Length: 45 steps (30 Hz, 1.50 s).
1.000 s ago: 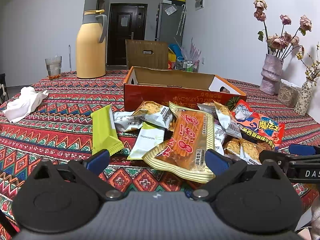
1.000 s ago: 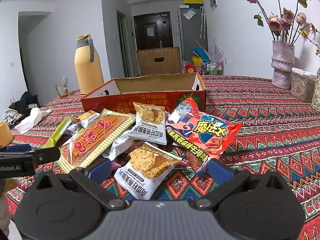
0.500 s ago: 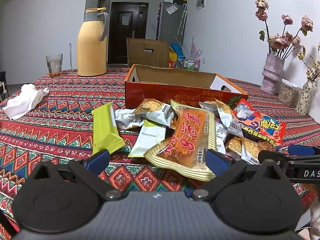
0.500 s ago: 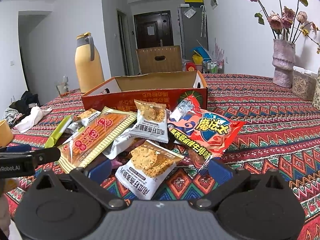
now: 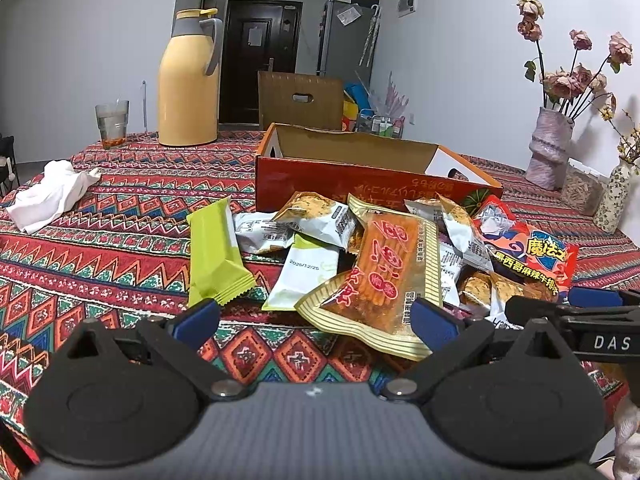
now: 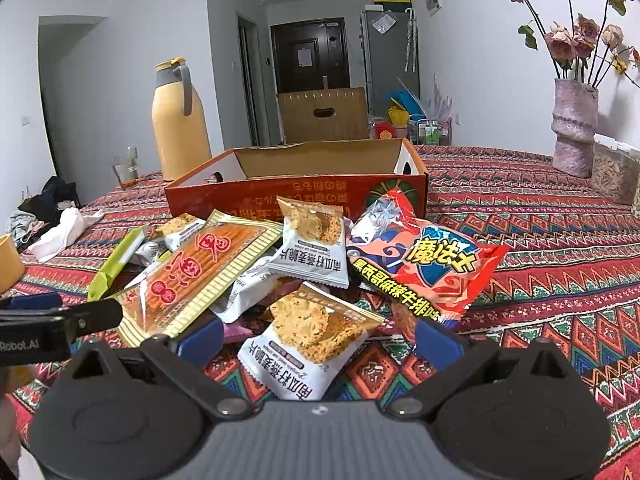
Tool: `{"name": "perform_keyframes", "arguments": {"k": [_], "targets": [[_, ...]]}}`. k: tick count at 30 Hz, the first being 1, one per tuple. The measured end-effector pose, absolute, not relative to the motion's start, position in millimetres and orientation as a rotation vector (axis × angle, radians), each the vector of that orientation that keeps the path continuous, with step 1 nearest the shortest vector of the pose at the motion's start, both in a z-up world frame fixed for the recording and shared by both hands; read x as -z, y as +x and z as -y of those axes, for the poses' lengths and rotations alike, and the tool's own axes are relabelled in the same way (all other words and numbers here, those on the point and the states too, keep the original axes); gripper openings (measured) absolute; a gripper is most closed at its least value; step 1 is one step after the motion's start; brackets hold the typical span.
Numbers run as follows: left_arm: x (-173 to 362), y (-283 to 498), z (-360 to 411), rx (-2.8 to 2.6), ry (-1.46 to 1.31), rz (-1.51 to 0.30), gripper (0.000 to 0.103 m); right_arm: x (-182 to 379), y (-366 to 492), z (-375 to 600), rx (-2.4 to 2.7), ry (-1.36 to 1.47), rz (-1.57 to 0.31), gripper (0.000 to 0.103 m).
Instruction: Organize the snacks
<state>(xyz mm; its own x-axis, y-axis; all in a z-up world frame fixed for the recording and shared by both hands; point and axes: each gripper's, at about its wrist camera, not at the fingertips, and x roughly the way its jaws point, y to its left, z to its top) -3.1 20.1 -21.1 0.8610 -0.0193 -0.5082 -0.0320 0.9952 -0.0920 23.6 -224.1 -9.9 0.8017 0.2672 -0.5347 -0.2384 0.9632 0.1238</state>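
Note:
A heap of snack packets lies in front of an open red cardboard box (image 5: 360, 184) (image 6: 296, 196). My left gripper (image 5: 316, 320) is open; the near corner of a long orange-and-gold packet (image 5: 384, 272) reaches between its blue fingertips. A lime-green bar (image 5: 212, 252) and a white packet (image 5: 304, 272) lie just ahead. My right gripper (image 6: 318, 336) is open too, with a white oat-crisp packet (image 6: 308, 336) between its fingers. A red noodle-snack bag (image 6: 420, 264) and another white crisp packet (image 6: 314, 248) lie beyond. Each gripper's finger shows at the edge of the other's view.
A yellow thermos jug (image 5: 188, 80) and a glass (image 5: 112, 122) stand at the back left. A white cloth (image 5: 48, 196) lies to the left. Vases with dried flowers (image 5: 550, 152) and a jar (image 6: 612, 176) stand at the right. The patterned tablecloth (image 6: 560, 280) covers the table.
Both grippers have edged forward and slightly lower toward the snack heap. The snacks have not moved, and both stay open.

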Motion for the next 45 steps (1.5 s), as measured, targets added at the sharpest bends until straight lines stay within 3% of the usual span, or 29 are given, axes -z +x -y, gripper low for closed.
{"name": "perform_keyframes", "arguments": {"k": [18, 24, 26, 28, 45], "targets": [[24.1, 4.6, -22.7, -0.017, -0.104, -0.548, 0.103, 24.2, 49.0, 208.3, -0.236, 0.018, -0.670, 0.080], [26.4, 6.5, -22.9, -0.020, -0.102, -0.556, 0.103, 32.0, 49.2, 212.9, -0.252, 0.035, -0.690, 0.053], [27.0, 7.3, -23.0, -0.022, -0.103, -0.559, 0.103, 32.1, 47.9, 216.9, -0.261, 0.050, -0.683, 0.033], [27.3, 7.9, -23.3, -0.024, -0.103, -0.559, 0.103, 32.0, 46.9, 221.8, -0.272, 0.066, -0.678, 0.028], [10.4, 51.3, -73.5, -0.175, -0.097, -0.576, 0.102, 12.9, 34.0, 244.9, -0.298, 0.112, -0.551, 0.018]]}}
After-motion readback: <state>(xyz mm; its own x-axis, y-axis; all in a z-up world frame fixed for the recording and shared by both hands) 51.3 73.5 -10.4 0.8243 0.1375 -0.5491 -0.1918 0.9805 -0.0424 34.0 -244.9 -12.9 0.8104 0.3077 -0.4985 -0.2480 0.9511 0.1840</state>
